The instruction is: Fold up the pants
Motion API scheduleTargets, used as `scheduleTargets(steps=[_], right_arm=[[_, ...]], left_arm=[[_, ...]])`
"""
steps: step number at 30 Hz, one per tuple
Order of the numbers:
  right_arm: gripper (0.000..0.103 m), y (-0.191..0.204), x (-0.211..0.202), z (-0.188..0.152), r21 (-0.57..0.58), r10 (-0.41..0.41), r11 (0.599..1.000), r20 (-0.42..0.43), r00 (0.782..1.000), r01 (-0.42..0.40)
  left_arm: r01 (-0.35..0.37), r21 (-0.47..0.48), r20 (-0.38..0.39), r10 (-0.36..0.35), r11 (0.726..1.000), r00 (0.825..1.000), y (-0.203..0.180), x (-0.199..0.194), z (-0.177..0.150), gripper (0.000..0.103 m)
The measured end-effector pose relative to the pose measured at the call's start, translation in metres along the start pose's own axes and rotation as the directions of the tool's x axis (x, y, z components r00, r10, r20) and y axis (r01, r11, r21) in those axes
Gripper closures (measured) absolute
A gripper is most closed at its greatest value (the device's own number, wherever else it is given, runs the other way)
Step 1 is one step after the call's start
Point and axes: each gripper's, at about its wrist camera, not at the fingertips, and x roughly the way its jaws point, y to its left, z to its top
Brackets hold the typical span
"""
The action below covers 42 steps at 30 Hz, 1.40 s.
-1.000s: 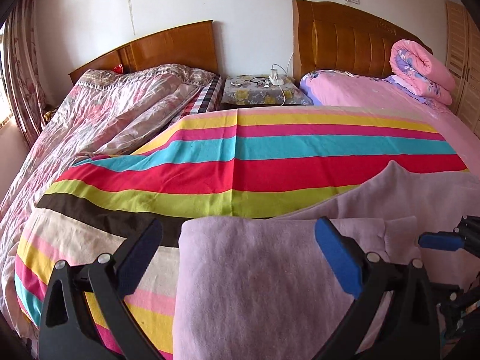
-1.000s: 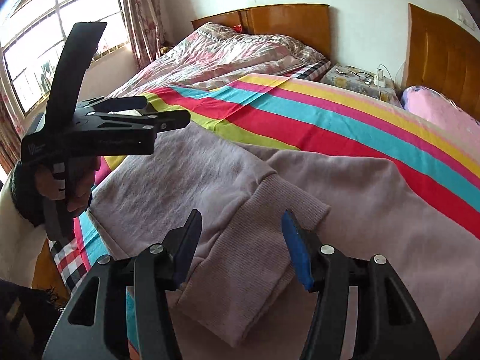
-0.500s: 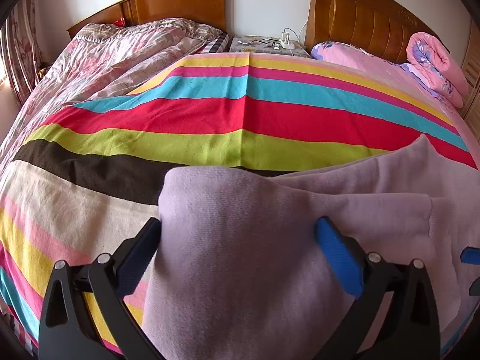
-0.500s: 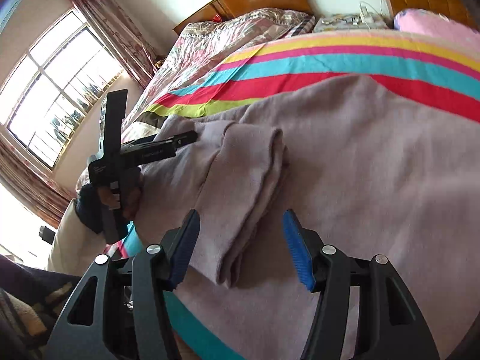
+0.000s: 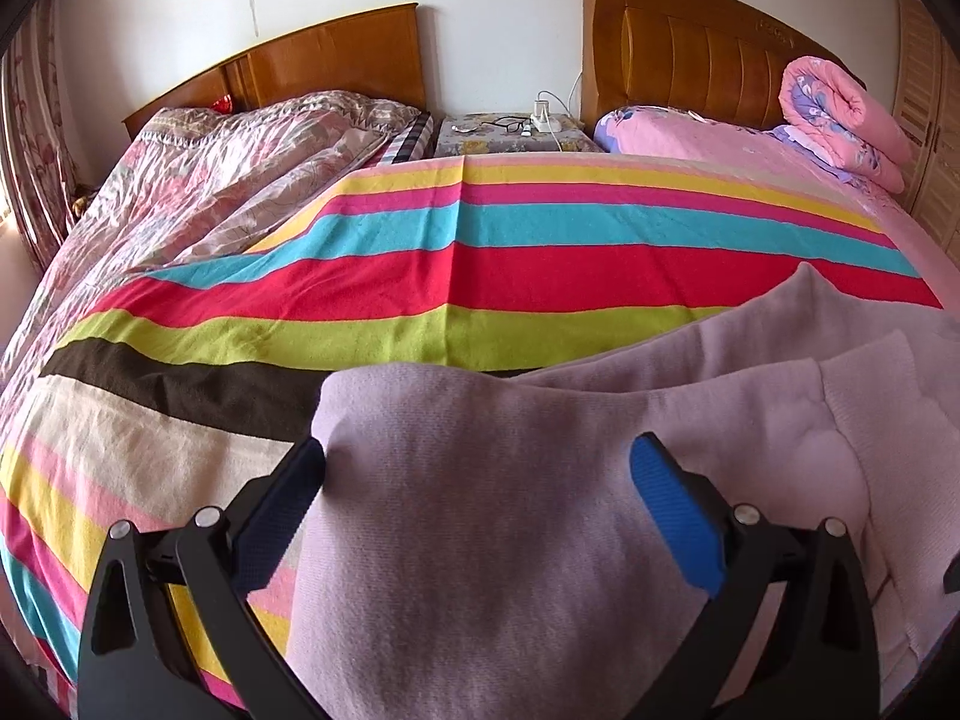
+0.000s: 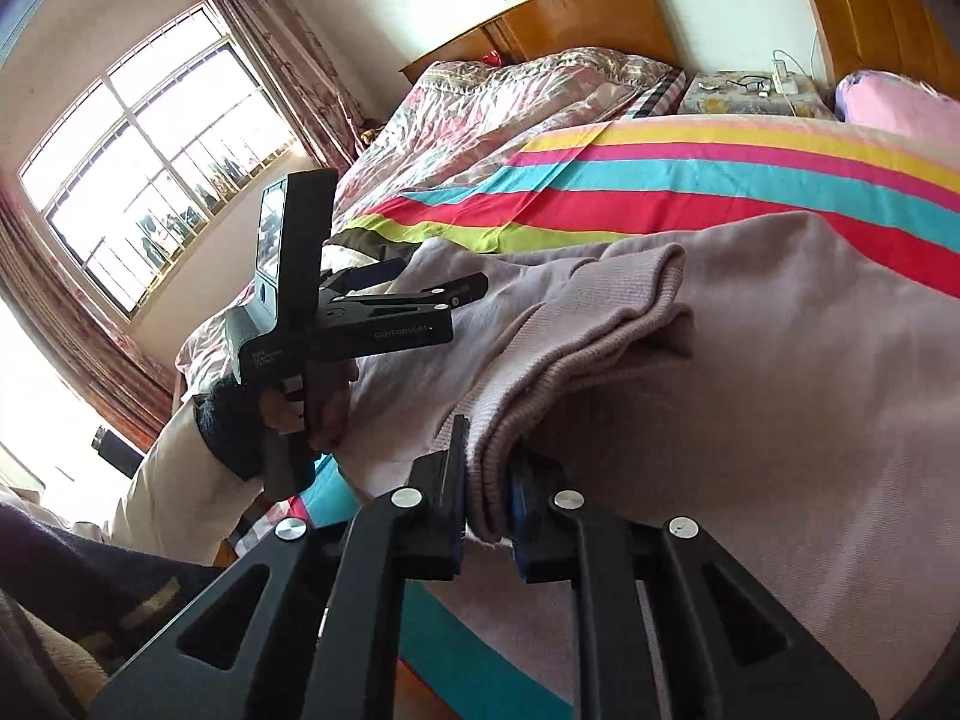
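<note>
Striped blanket under lilac pants; right gripper just clamped onto cuff; left gripper jaws wide, straddling pants.

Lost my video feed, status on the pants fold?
Right gripper just closed on pants cuff. Left gripper open, straddling the fabric. Nothing in the way.

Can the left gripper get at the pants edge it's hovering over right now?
Probably yes. The left gripper is open with the lavender pants lying right between its fingers, nothing in the way; the right gripper pinches another edge.
</note>
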Motion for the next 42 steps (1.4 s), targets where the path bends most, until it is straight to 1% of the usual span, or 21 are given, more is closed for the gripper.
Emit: scheduleTargets(steps=[3, 5, 6, 7, 9, 12, 14, 17, 19, 20, 23, 26, 29, 31, 32, 33, 35, 37, 38, 40, 42], right_arm=[[0.089, -0.002, 0.008, -0.012, -0.008, -0.089, 0.996, -0.044, 0.995, 0.089], [0.086, -0.01, 0.011, -0.019, 0.019, -0.15, 0.988, -0.06, 0.987, 0.151], [0.083, -0.013, 0.011, -0.019, 0.028, -0.179, 0.983, -0.065, 0.982, 0.181], [0.072, -0.015, 0.008, -0.017, 0.029, -0.226, 0.973, -0.055, 0.973, 0.227], [0.068, -0.017, 0.0, -0.012, 0.014, -0.315, 0.949, -0.013, 0.949, 0.315], [0.068, -0.014, -0.004, 0.001, -0.024, -0.291, 0.956, 0.039, 0.956, 0.292], [0.068, -0.007, 0.007, 0.01, -0.096, -0.289, 0.952, 0.052, 0.956, 0.292], [0.067, -0.008, 0.037, 0.023, -0.164, -0.309, 0.936, 0.037, 0.95, 0.311], [0.065, -0.016, 0.065, 0.02, -0.22, -0.366, 0.912, -0.053, 0.929, 0.347], [0.064, -0.017, 0.064, 0.017, -0.225, -0.354, 0.914, -0.03, 0.935, 0.338], [0.064, -0.023, 0.055, 0.021, -0.203, -0.355, 0.92, -0.066, 0.932, 0.336], [0.06, -0.02, 0.044, 0.037, -0.207, -0.353, 0.915, 0.005, 0.936, 0.346], [0.05, -0.018, 0.057, 0.052, -0.237, -0.351, 0.908, 0.021, 0.936, 0.346], [0.047, -0.03, 0.08, 0.052, -0.234, -0.36, 0.911, -0.054, 0.931, 0.339], [0.046, -0.036, 0.086, 0.05, -0.222, -0.362, 0.915, -0.077, 0.929, 0.338], [0.046, -0.038, 0.084, 0.05, -0.203, -0.35, 0.921, -0.064, 0.935, 0.331], [0.045, -0.031, 0.07, 0.048, -0.193, -0.355, 0.92, -0.043, 0.934, 0.341], [0.041, -0.013, 0.049, 0.045, -0.224, -0.353, 0.91, 0.018, 0.935, 0.348], [0.036, -0.005, 0.039, 0.041, -0.233, -0.331, 0.914, 0.043, 0.943, 0.332], [0.03, 0.008, 0.028, 0.028, -0.249, -0.272, 0.928, 0.054, 0.961, 0.277], [0.029, 0.017, 0.031, 0.009, -0.286, -0.262, 0.924, 0.015, 0.965, 0.255]], left_arm=[[-0.042, 0.096, -0.017, 0.043, 0.994, 0.999, -0.017, 0.007, -0.002, 0.001], [-0.029, 0.098, -0.015, 0.03, 0.995, 0.999, -0.016, 0.005, -0.001, 0.001], [-0.022, 0.09, -0.015, 0.023, 0.996, 1.0, -0.014, 0.002, -0.001, 0.001], [-0.018, 0.076, -0.007, 0.018, 0.997, 1.0, -0.009, -0.003, 0.0, 0.001], [-0.02, 0.048, 0.022, 0.019, 0.999, 1.0, 0.0, -0.018, 0.004, 0.001], [-0.051, 0.037, 0.047, 0.049, 0.998, 0.998, 0.011, -0.033, 0.008, 0.001], [-0.063, 0.025, 0.05, 0.062, 0.998, 0.997, 0.016, -0.034, 0.009, 0.001], [-0.067, 0.022, -0.004, 0.067, 0.998, 0.998, 0.02, -0.016, 0.005, 0.001], [-0.064, 0.022, -0.07, 0.065, 0.998, 0.995, 0.02, 0.003, -0.003, 0.001], [-0.061, 0.022, -0.087, 0.063, 0.998, 0.994, 0.02, 0.007, -0.005, 0.001], [-0.029, 0.019, -0.028, 0.029, 0.999, 0.999, 0.024, -0.01, 0.004, 0.001], [-0.031, -0.004, 0.002, 0.031, 1.0, 1.0, 0.033, -0.01, 0.021, 0.001], [-0.015, -0.008, -0.06, 0.014, 1.0, 0.998, 0.036, 0.02, 0.029, 0.001], [-0.002, -0.047, -0.14, -0.004, 0.999, 0.99, 0.042, 0.045, 0.026, 0.001], [0.018, -0.081, -0.145, -0.029, 0.997, 0.989, 0.047, 0.046, 0.026, 0.001], [0.003, -0.101, -0.126, -0.016, 0.995, 0.992, 0.052, 0.04, 0.026, 0.001], [-0.054, -0.124, -0.04, 0.049, 0.991, 0.998, 0.057, 0.01, 0.026, 0.002], [-0.016, -0.121, 0.04, 0.021, 0.992, 0.999, 0.058, -0.027, 0.02, 0.001], [0.003, -0.112, 0.062, 0.004, 0.994, 0.998, 0.057, -0.042, 0.014, 0.001], [0.013, -0.097, 0.073, -0.005, 0.995, 0.997, 0.051, -0.059, -0.001, 0.001], [0.034, -0.084, 0.049, -0.03, 0.996, 0.998, 0.044, -0.061, -0.024, 0.001]])
